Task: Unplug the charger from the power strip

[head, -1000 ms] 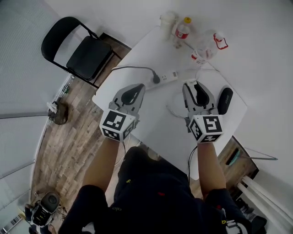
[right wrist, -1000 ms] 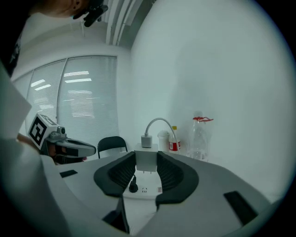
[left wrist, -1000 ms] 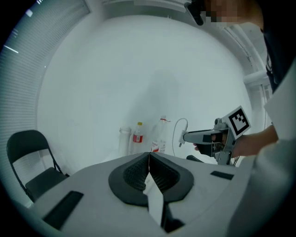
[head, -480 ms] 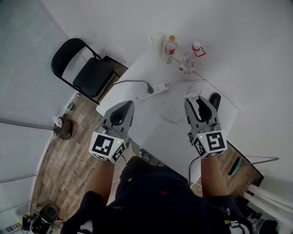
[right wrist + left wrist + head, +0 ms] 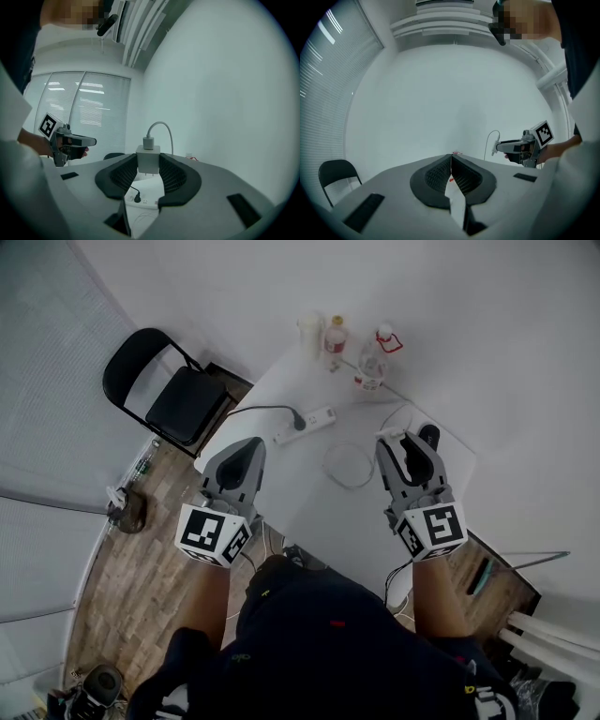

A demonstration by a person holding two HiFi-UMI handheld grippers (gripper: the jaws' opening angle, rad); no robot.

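Charger clamped in right gripper, prongs clear of power strip; left gripper jaws together, empty. Set-down judged next.

White walls, wood floor, 1 black folding chair (beside the white table).

Office: folding chair, window blinds, white table
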